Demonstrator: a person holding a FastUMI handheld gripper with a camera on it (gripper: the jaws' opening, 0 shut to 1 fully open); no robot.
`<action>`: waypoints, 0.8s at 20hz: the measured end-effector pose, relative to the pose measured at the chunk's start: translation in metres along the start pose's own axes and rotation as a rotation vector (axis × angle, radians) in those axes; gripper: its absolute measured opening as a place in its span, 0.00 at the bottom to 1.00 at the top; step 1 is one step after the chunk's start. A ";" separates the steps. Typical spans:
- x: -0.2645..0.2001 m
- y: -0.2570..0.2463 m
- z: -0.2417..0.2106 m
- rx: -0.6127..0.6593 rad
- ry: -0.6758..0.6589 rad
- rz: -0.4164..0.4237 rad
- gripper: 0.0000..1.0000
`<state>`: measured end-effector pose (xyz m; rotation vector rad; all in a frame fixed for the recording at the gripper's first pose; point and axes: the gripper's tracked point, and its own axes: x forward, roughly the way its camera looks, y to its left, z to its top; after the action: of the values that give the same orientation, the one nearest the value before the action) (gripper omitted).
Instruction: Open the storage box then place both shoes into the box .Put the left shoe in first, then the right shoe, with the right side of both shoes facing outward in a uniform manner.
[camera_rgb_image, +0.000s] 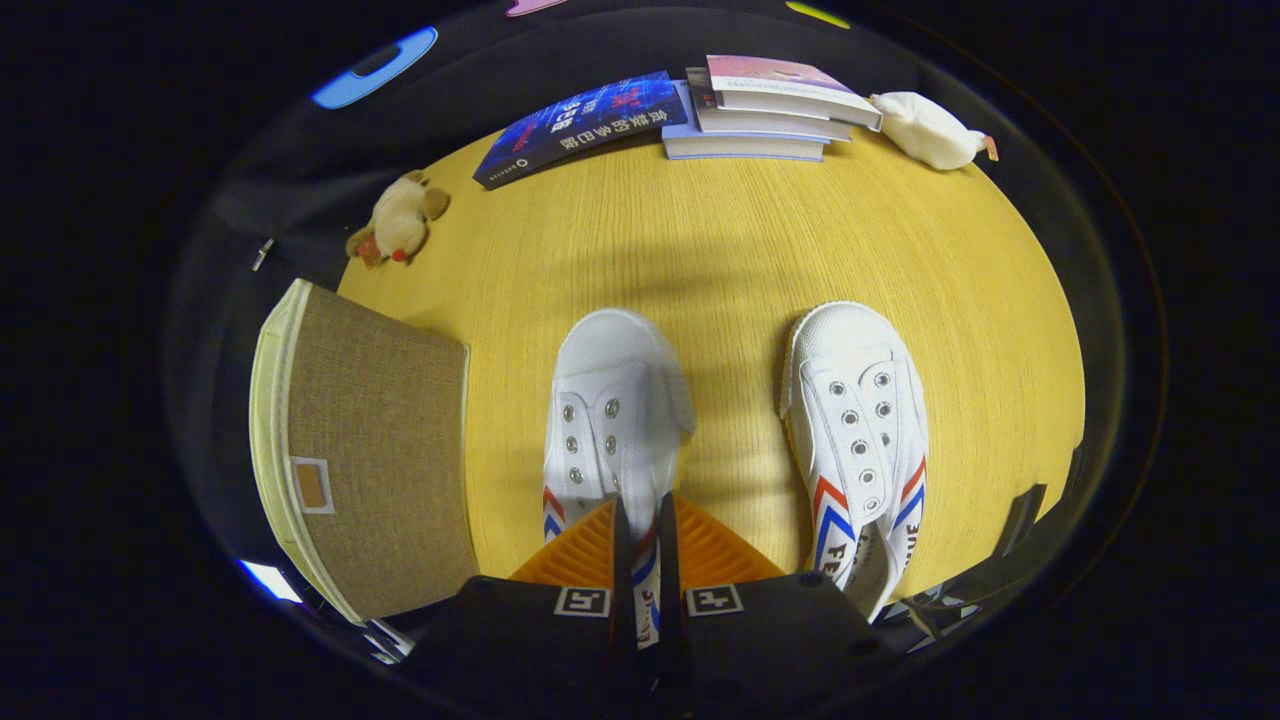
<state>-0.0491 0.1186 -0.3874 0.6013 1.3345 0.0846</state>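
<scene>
Two white canvas shoes with red and blue chevrons lie toes-away on the yellow wooden table. My gripper is shut on the left shoe, its fingers pinching the right side wall of that shoe near the heel. The right shoe rests flat on the table to the right of the fingers, apart from them. The storage box, covered in brown fabric with cream edging and a small label patch, stands to the left of the left shoe with its lid closed.
Beyond the shoes, at the table's far edge, are a dark blue book, a stack of books and a white plush toy. A small brown plush toy lies past the box.
</scene>
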 end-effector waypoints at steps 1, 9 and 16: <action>-0.008 0.006 0.002 0.018 -0.013 0.021 0.13; -0.098 0.050 0.054 0.034 -0.157 0.135 0.13; -0.136 0.151 0.071 -0.014 -0.142 0.286 0.13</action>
<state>0.0233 0.1677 -0.1904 0.7701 1.1033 0.2790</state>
